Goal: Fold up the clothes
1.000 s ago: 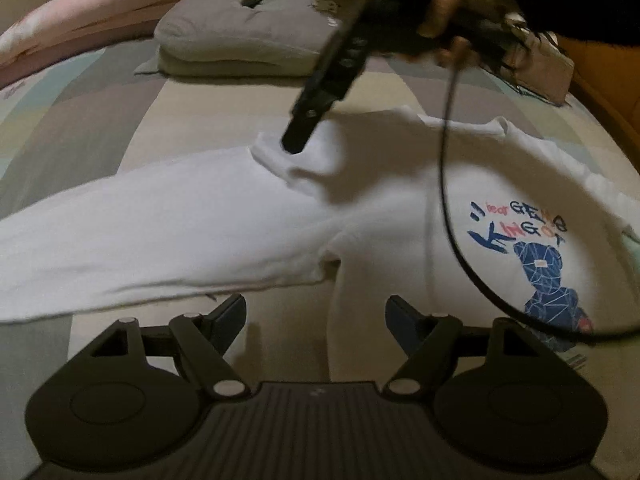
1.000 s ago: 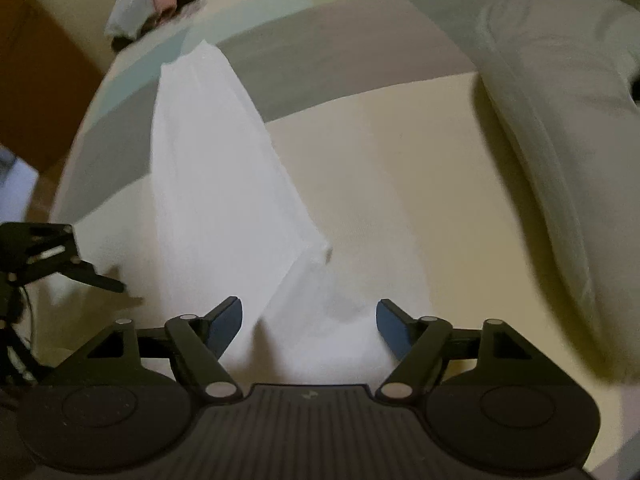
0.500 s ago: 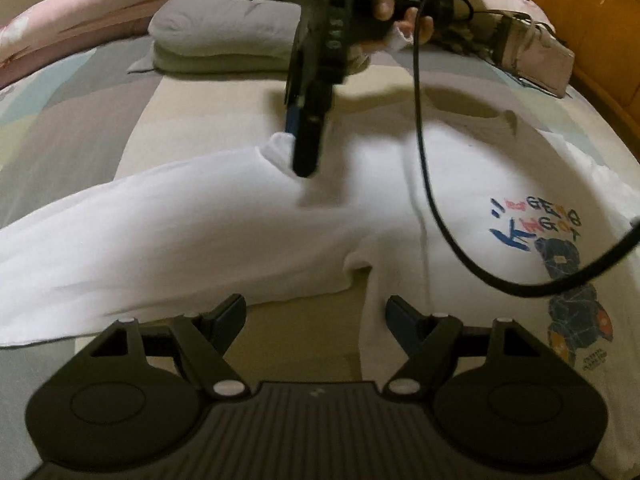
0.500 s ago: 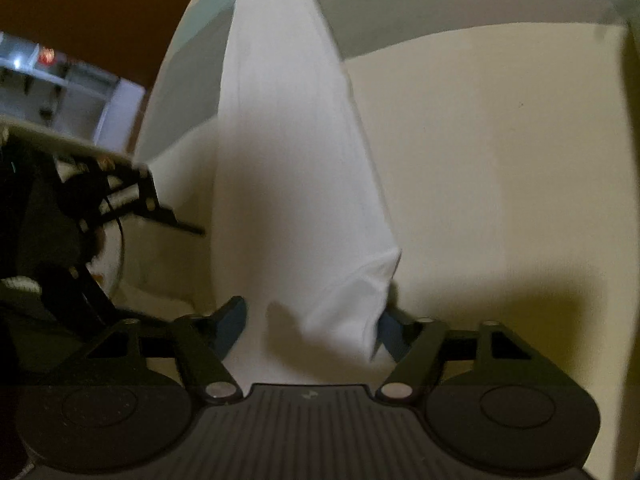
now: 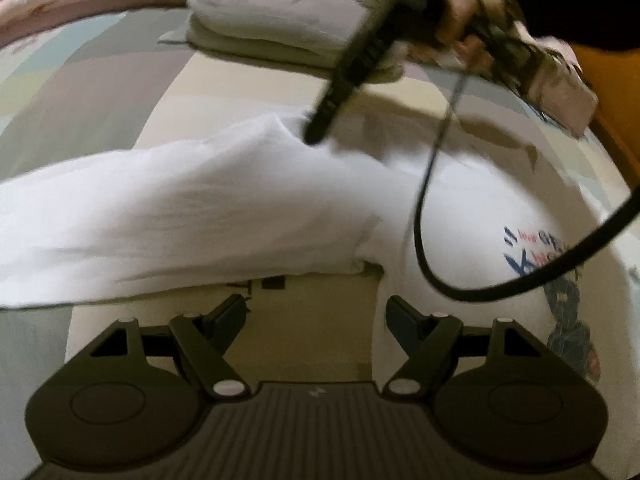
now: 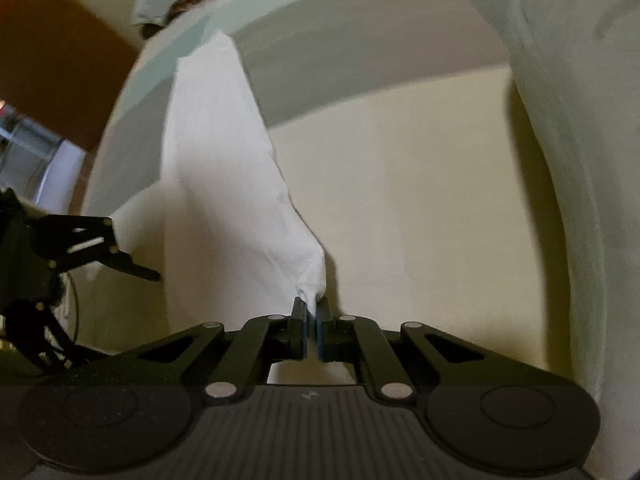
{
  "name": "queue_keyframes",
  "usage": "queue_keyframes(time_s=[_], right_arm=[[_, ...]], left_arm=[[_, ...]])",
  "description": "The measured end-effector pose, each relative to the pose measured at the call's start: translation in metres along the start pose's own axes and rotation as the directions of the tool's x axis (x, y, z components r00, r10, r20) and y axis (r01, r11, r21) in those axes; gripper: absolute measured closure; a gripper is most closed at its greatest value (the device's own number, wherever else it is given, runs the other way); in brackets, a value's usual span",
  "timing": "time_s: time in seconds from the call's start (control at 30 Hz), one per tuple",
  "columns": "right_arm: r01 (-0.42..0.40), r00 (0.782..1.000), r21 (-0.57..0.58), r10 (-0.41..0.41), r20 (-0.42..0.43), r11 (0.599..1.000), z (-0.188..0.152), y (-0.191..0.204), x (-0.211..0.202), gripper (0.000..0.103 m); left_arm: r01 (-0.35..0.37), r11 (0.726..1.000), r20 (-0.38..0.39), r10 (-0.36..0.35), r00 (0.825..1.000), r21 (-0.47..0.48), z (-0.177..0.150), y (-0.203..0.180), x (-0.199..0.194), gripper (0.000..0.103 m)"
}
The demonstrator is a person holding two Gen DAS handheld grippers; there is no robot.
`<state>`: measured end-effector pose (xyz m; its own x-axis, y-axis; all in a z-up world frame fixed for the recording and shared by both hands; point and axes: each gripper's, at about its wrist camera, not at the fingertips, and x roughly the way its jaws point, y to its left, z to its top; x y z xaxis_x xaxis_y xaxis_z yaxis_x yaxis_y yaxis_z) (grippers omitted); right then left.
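- Your right gripper (image 6: 311, 317) was pinched tight on the shoulder corner of the white sweatshirt (image 5: 240, 208), which lay spread on the striped bed (image 5: 100, 80).
- Your left gripper (image 5: 316, 320) stood spread near its underarm, holding nothing.

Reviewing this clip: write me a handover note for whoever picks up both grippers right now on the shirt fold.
Right gripper: shut on the white sweatshirt, pinching a bunch of fabric at the shoulder where the sleeve meets the body.
Left gripper: open, empty, hovering over bare bedspread just below the armpit.
Sweatshirt lies spread print-up on the bed, one sleeve stretched out flat to the side; grey cushion beyond it.
Done: shoulder grip taken.
Left: no fold is made yet. Likely next, the left gripper takes the side edge or hem, then fold the sleeve side inward, then the other side, then the length.
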<state>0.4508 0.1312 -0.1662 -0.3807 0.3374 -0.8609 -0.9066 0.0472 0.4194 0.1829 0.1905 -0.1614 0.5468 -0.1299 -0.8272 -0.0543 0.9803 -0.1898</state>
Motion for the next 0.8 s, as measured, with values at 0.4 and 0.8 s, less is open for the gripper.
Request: queue_keyframes(time_s=[0.4, 0.8], right_arm=[[0.015, 1.000, 0.058, -0.016, 0.025, 0.998, -0.001, 0.004, 0.004, 0.071], [0.139, 0.981, 0.034, -0.143, 0.133, 0.990, 0.008, 0.016, 0.008, 0.098]], left_arm=[[0.143, 0.894, 0.124, -0.099, 0.987, -0.424, -0.002, 0.080, -0.003, 0.033], [-0.036, 0.921, 0.112, 0.086, 0.990, -0.387, -0.003, 0.076, -0.007, 0.095]])
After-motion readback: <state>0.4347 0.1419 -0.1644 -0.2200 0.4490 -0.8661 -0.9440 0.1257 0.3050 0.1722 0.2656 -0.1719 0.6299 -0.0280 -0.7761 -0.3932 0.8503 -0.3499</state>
